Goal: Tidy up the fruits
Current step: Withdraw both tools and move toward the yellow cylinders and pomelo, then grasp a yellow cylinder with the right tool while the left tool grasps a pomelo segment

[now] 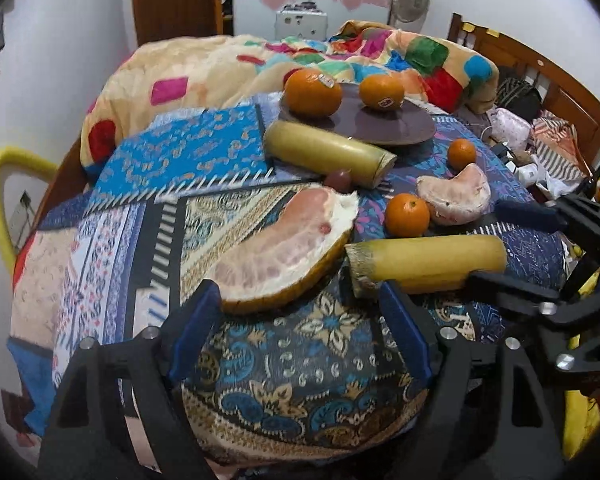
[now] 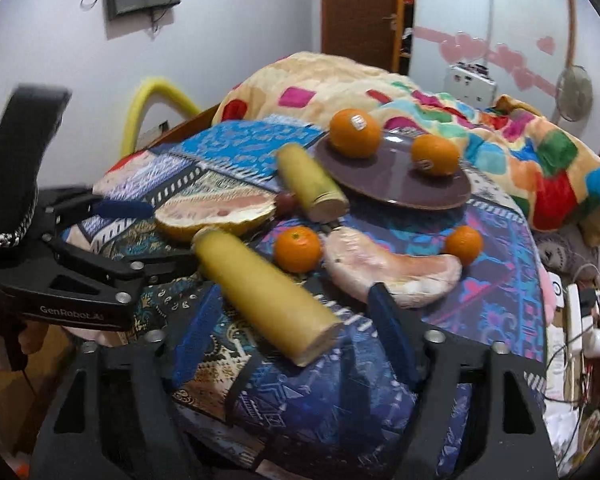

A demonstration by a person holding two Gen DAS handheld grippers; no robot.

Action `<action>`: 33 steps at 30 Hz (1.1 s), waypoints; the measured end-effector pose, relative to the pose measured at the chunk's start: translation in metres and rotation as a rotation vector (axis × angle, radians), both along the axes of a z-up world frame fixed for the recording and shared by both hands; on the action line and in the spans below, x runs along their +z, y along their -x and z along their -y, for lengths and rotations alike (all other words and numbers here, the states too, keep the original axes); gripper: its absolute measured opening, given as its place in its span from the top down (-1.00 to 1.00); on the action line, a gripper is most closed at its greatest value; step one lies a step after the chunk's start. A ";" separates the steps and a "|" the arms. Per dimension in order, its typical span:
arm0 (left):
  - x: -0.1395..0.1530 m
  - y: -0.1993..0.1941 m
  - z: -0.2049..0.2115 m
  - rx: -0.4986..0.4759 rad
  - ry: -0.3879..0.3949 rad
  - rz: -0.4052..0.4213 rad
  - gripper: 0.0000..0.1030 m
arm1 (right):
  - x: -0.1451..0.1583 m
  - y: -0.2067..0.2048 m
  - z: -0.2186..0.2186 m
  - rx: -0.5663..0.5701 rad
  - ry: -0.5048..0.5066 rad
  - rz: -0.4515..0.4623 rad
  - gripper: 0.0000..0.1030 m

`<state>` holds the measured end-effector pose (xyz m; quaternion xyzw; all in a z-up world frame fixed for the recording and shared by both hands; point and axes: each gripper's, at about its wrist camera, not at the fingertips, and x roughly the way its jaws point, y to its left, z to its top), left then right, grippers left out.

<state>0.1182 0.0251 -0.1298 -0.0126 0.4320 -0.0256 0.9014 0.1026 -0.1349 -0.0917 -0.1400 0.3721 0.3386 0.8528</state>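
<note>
A dark purple plate (image 1: 380, 126) (image 2: 396, 188) at the back holds two big oranges (image 1: 313, 92) (image 1: 381, 91). On the patterned cloth lie two yellow sugarcane pieces (image 1: 328, 152) (image 1: 428, 260), a cut pomelo wedge (image 1: 288, 244) (image 2: 216, 212), a peeled pomelo piece (image 1: 454, 198) (image 2: 392, 272), two small oranges (image 1: 407, 215) (image 1: 461, 154) and a dark grape (image 1: 338, 180). My left gripper (image 1: 300, 328) is open just short of the pomelo wedge. My right gripper (image 2: 292, 332) is open around the near sugarcane piece (image 2: 268, 296).
A colourful blanket (image 1: 228, 64) is heaped behind the plate. A wooden headboard (image 1: 548, 76) and clutter with cables (image 2: 580, 320) lie to the right. A yellow tube (image 1: 0, 200) stands at the left. The patterned cloth (image 1: 300, 380) drops off at the near edge.
</note>
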 end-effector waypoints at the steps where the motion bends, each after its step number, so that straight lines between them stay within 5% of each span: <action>1: 0.000 0.000 -0.001 0.001 -0.001 -0.001 -0.58 | -0.002 -0.001 -0.003 0.007 0.008 -0.010 -0.12; 18: -0.006 0.020 -0.041 0.058 0.032 -0.009 -0.58 | -0.020 -0.001 -0.037 0.073 0.158 0.035 0.03; 33: -0.014 -0.029 -0.017 -0.081 -0.090 -0.003 -0.57 | -0.021 -0.018 -0.030 -0.003 0.039 -0.027 0.27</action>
